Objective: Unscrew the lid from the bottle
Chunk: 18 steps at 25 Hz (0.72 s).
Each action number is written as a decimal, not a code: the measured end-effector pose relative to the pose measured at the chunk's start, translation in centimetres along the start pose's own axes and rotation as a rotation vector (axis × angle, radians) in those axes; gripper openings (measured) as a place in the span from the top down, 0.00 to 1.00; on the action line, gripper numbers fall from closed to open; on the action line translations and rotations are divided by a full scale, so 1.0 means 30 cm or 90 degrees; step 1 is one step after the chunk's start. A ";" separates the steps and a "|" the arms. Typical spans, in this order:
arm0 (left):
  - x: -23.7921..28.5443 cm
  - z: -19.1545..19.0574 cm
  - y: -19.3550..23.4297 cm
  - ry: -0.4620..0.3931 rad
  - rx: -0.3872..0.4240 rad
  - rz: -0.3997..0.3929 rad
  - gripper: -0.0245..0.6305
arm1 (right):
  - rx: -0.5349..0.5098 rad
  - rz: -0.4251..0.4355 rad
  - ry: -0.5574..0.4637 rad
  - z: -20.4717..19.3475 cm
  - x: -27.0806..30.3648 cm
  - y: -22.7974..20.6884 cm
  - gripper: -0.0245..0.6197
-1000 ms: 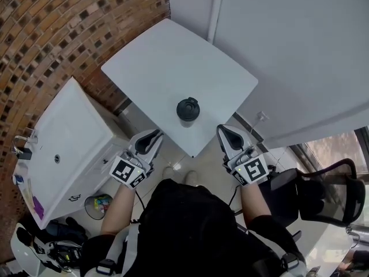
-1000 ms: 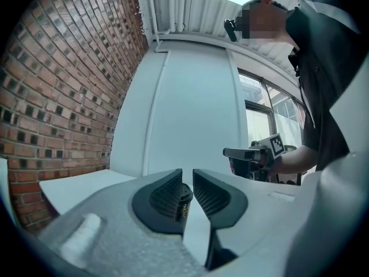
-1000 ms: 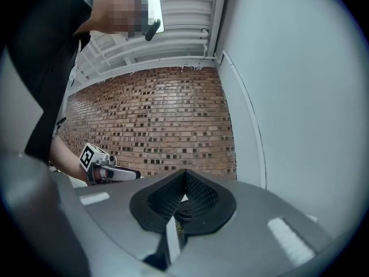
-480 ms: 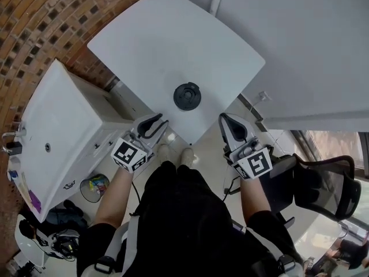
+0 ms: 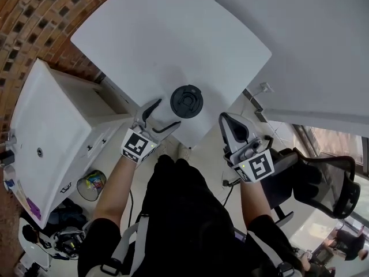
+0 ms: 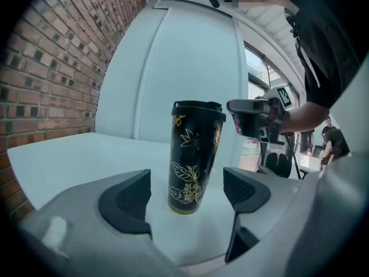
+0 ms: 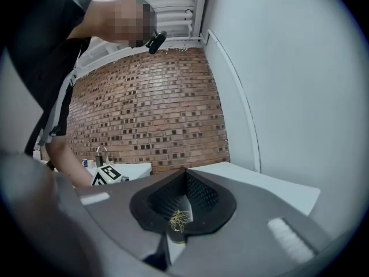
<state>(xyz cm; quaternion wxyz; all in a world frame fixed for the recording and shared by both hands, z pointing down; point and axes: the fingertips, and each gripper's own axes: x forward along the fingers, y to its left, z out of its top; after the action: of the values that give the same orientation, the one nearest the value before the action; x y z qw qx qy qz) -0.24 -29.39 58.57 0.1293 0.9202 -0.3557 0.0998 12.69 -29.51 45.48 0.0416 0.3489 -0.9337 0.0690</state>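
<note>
A black bottle [image 6: 193, 157] with a gold flower print and a black screw lid [image 6: 198, 111] stands upright near the front edge of the white table [image 5: 144, 33]. From above only its lid [image 5: 186, 101] shows. My left gripper [image 5: 159, 118] reaches over the table edge just left of the bottle. Its jaws are opening wide, and the bottle stands a little beyond the pads [image 6: 124, 202], untouched. My right gripper [image 5: 230, 126] hangs off the table's front right corner, shut and empty. Through the right gripper [image 7: 183, 209] only a sliver of the gold print shows.
A white cabinet with a sink [image 5: 52, 137] stands at the left against the brick wall [image 5: 29, 16]. A small bin [image 5: 92, 184] sits on the floor below it. A black office chair [image 5: 323, 183] is at the right, and a white wall panel [image 5: 311, 45] lies beyond the table.
My left gripper has moved forward to the bottle and its jaws have spread wide. The right gripper has stayed shut and hardly moved. The head camera has shifted over the table.
</note>
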 end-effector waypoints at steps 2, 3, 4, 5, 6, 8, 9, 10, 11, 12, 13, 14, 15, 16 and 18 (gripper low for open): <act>0.034 -0.012 0.008 0.004 0.019 -0.016 0.34 | 0.004 0.000 -0.001 -0.009 0.021 -0.008 0.95; 0.055 -0.023 0.009 0.011 0.031 -0.027 0.34 | 0.006 -0.001 -0.001 -0.014 0.029 -0.013 0.95; 0.075 -0.036 0.008 0.020 0.043 -0.040 0.34 | 0.009 -0.003 -0.001 -0.021 0.034 -0.016 0.95; 0.094 -0.049 0.004 0.028 0.053 -0.054 0.34 | 0.012 -0.004 -0.001 -0.027 0.036 -0.019 0.95; 0.111 -0.061 -0.001 0.035 0.063 -0.068 0.34 | 0.014 -0.006 0.000 -0.034 0.036 -0.021 0.95; 0.139 -0.078 -0.012 0.046 0.079 -0.090 0.34 | 0.018 -0.010 0.003 -0.052 0.030 -0.027 0.95; 0.151 -0.083 -0.016 0.050 0.084 -0.100 0.34 | 0.020 -0.013 0.006 -0.062 0.025 -0.030 0.95; 0.162 -0.088 -0.020 0.054 0.087 -0.110 0.35 | 0.022 -0.017 0.010 -0.072 0.021 -0.032 0.95; 0.172 -0.091 -0.025 0.056 0.090 -0.121 0.35 | 0.024 -0.020 0.014 -0.082 0.016 -0.033 0.95; 0.181 -0.092 -0.028 0.057 0.091 -0.130 0.35 | 0.027 -0.024 0.017 -0.090 0.012 -0.032 0.95; 0.189 -0.090 -0.030 0.057 0.091 -0.138 0.35 | 0.029 -0.027 0.019 -0.096 0.009 -0.032 0.95; 0.197 -0.087 -0.029 0.055 0.089 -0.146 0.35 | 0.031 -0.029 0.019 -0.099 0.008 -0.032 0.95; 0.205 -0.083 -0.027 0.052 0.086 -0.153 0.35 | 0.032 -0.031 0.019 -0.101 0.008 -0.031 0.95; 0.213 -0.081 -0.024 0.050 0.083 -0.159 0.35 | 0.032 -0.033 0.019 -0.104 0.008 -0.032 0.95; 0.223 -0.080 -0.024 0.046 0.082 -0.171 0.35 | 0.030 -0.036 0.020 -0.110 0.008 -0.032 0.95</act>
<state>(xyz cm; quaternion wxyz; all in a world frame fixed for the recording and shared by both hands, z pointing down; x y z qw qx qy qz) 4.89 -32.36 62.57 0.0946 0.9618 -0.2171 0.1374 13.24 -29.87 48.88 0.0501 0.3749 -0.9208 0.0949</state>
